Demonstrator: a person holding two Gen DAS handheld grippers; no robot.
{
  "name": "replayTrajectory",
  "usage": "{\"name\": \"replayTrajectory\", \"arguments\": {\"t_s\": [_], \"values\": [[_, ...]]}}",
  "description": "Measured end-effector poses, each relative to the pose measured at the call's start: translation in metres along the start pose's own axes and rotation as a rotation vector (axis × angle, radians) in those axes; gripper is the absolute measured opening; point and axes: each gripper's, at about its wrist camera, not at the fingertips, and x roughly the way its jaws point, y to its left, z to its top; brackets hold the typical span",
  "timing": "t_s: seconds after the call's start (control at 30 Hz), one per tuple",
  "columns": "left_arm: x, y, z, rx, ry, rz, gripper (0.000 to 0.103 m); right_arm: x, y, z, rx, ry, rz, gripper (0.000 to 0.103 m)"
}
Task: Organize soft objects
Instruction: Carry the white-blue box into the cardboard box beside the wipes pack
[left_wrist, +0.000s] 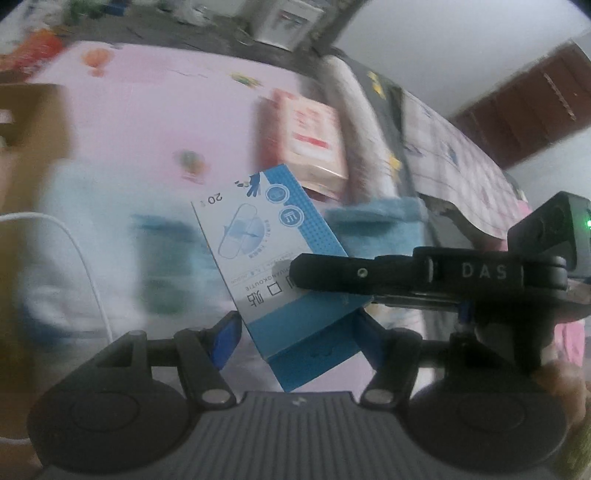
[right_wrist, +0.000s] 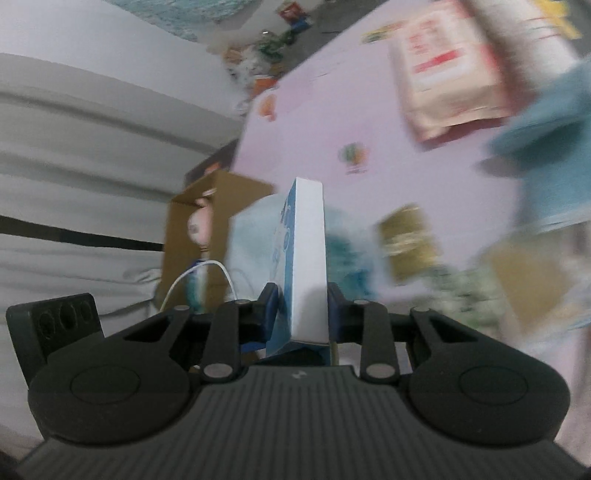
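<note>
Above the pink table (left_wrist: 147, 122), blue-white box (left_wrist: 273, 273) held by both tools: right gripper (right_wrist: 300, 312) pinches its thin faces, left gripper (left_wrist: 295, 339) spans its width, likely for steadiness. Blue cloth (left_wrist: 373, 221) at 2 o'clock.

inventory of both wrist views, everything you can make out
blue and white box: 1, off the surface, held at once by both claws.
red and white carton: 1, on the pink cloth, beyond the held box.
blue towel: 1, right of the held box, blurred.
cardboard box: 1, brown, at the pink cloth's left edge, a pale toy inside.
gold packet: 1, on the pink cloth, blurred.
pink cloth: 1, covers the surface.
white cable: 1, left side.
left claw: shut across the box's lower end.
right claw: shut on the box's narrow sides.
</note>
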Motion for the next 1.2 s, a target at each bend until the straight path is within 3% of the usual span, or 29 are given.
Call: {"name": "replayTrajectory", "arguments": {"t_s": [0.2, 0.37, 0.5, 0.67, 0.87, 1.2], "values": [[-0.073, 0.087, 0.0, -0.04, -0.051, 0.113, 0.068, 0.081, 0.083, -0.017, 0.011, 0.015, 0.099, 0.026], [-0.103, 0.17, 0.002, -0.084, -0.05, 0.175, 0.069, 0.167, 0.145, -0.029, 0.009, 0.047, 0.116, 0.026], [-0.107, 0.23, 0.005, -0.119, -0.02, 0.168, 0.069, 0.228, 0.177, -0.038, 0.031, 0.063, 0.081, 0.027], [-0.095, 0.286, 0.008, -0.108, 0.04, 0.119, 0.069, 0.283, 0.204, -0.05, 0.031, 0.05, -0.034, 0.026], [-0.075, 0.315, 0.014, -0.054, 0.078, 0.128, 0.068, 0.321, 0.208, -0.066, 0.016, 0.023, -0.196, 0.025], [-0.071, 0.322, 0.006, 0.003, 0.109, 0.214, 0.067, 0.356, 0.2, -0.081, 0.082, 0.039, -0.233, 0.023]]}}
